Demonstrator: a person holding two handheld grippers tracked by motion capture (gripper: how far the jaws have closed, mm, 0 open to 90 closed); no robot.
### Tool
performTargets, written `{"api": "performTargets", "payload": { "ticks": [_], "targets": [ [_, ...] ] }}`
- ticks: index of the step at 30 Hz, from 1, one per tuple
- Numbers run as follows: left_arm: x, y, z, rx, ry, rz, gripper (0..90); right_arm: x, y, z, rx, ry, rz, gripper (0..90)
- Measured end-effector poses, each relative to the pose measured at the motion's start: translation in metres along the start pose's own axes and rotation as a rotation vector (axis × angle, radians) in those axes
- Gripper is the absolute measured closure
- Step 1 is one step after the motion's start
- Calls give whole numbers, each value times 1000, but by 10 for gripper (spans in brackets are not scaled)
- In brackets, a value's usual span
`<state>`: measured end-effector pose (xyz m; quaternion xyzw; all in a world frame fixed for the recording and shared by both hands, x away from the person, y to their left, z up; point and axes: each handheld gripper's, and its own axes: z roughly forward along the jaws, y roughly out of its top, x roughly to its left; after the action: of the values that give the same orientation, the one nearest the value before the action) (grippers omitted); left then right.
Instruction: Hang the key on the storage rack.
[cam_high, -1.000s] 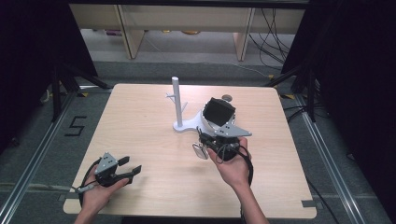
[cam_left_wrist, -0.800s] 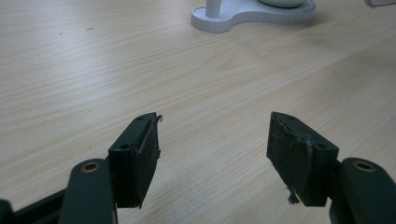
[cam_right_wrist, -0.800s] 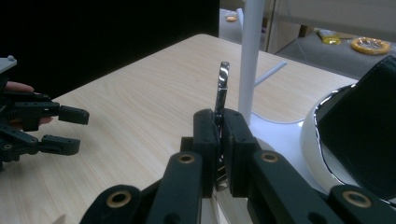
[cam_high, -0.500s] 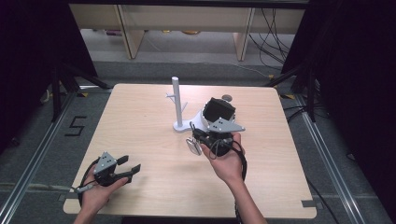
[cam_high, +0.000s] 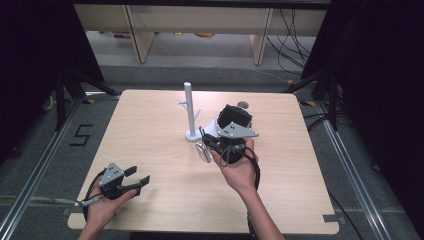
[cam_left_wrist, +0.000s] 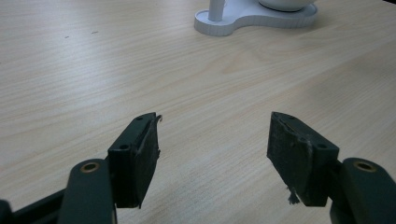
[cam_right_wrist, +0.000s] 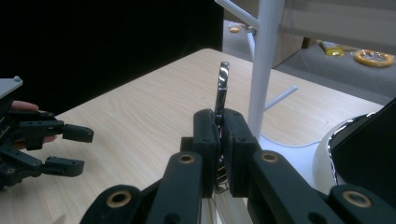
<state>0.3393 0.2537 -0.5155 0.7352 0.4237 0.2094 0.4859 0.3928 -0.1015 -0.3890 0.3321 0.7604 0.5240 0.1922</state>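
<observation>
thin shiny metal piece (cam_right_wrist: 222, 86) upright, pinched beside white stand (cam_right_wrist: 263, 70).

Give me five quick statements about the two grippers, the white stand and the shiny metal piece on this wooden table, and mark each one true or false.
1. The right gripper is shut on a thin shiny metal piece. True.
2. The left gripper grips the metal piece. False: its jaws are open, with nothing between them.
3. The white stand with side pegs stands upright on the light wooden table. True.
4. The stand lies tipped over. False: it is upright.
5. The left gripper is beside the stand. False: it is at the table's near left, well apart.
</observation>
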Motion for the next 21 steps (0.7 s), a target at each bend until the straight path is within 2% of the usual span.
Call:
{"api": "performTargets", "payload": {
  "ticks": [1, 3, 4, 5, 6, 7, 9, 10, 11, 12, 13, 14, 16, 17, 18, 19, 20, 21],
  "targets": [
    [0, 0, 0, -1, -2, 0, 332, 1, 1, 1, -3, 0, 12, 858],
    [0, 0, 0, 1, 2, 2, 333, 0, 2, 3, -16, 10, -7, 858],
    [0, 0, 0, 0, 5, 2, 332, 2, 3, 2, -2, 1, 16, 858],
    [0, 1, -1, 6, 11, 3, 333, 1, 3, 2, -6, 3, 0, 858],
    [0, 0, -1, 0, 8, 1, 332, 2, 4, 3, -7, 3, 11, 858],
    [0, 0, -1, -5, 4, -1, 332, 1, 4, 5, -20, 14, -11, 858],
    [1, 0, -1, -5, 6, -2, 333, 2, 5, 5, -10, 1, 2, 858],
    [1, 0, -1, -6, 6, -3, 333, 4, 6, 4, 4, 6, 29, 858],
    [0, 0, -1, -4, 10, -3, 333, 4, 6, 5, -1, 8, 22, 858],
    [0, 0, -1, 1, 13, -1, 333, 2, 7, 6, -19, 1, -12, 858],
    [0, 0, -1, 0, 12, -1, 333, 2, 7, 7, -29, -4, -16, 858],
    [0, 1, -1, 0, 12, 0, 332, 4, 7, 8, -24, 4, 20, 858],
    [1, 0, -1, -8, 6, -1, 332, 4, 9, 7, -12, 0, 9, 858],
    [1, 0, -1, -8, 6, -2, 332, 3, 9, 9, -27, 8, -11, 858],
    [1, 0, -1, -6, 6, -3, 332, 6, 9, 9, -19, 12, 26, 858],
    [1, 0, -1, -7, 6, -3, 332, 5, 10, 9, -14, 23, 17, 858],
    [0, 0, 0, -7, 6, -3, 332, 4, 11, 10, -28, 12, -6, 858],
    [0, 0, 0, -7, 8, -2, 332, 5, 12, 10, -21, 11, 1, 858]
  ]
}}
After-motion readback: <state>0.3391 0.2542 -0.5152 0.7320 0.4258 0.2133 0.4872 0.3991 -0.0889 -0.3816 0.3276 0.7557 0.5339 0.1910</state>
